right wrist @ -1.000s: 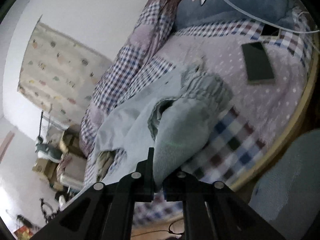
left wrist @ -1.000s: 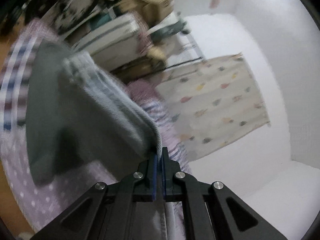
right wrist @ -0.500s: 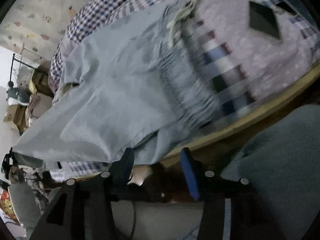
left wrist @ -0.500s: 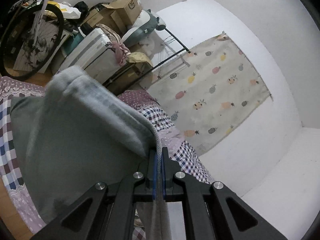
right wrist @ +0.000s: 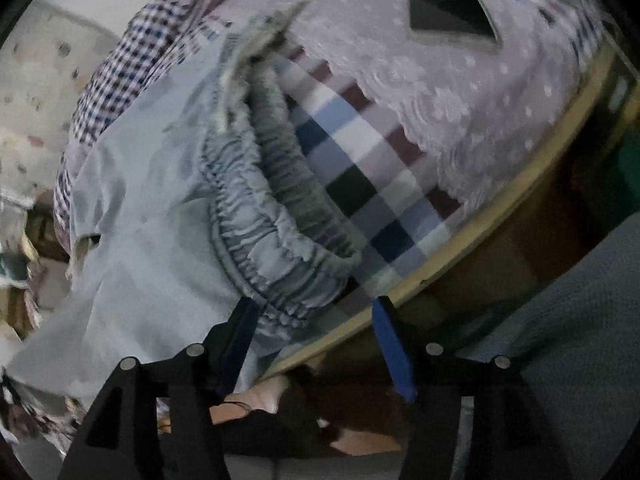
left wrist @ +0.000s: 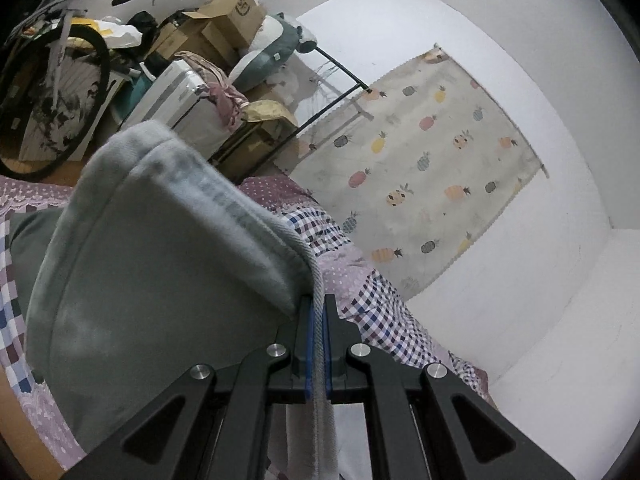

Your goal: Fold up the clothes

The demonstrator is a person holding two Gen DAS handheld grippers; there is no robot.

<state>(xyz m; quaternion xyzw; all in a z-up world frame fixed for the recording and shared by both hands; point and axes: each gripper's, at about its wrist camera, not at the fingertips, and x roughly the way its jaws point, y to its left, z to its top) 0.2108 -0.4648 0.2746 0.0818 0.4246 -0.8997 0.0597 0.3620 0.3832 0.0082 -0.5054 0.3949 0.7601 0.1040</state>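
Patchwork-covered bed: pale grey elastic-waist trousers are spread on it. Their hem is clamped by the left hand-held gripper; the right hand-held gripper is held wide, empty.

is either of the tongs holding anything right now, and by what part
The left tongs are shut on the grey garment, pinching its stitched edge. The right tongs are open and hold nothing, close to the garment's elastic waistband.

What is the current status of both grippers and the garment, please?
Left gripper shut on hem of pale grey-blue elastic-waist trousers. Right gripper open at the waistband, holding nothing. Dark flat phone on the bedspread, clear of the trousers.
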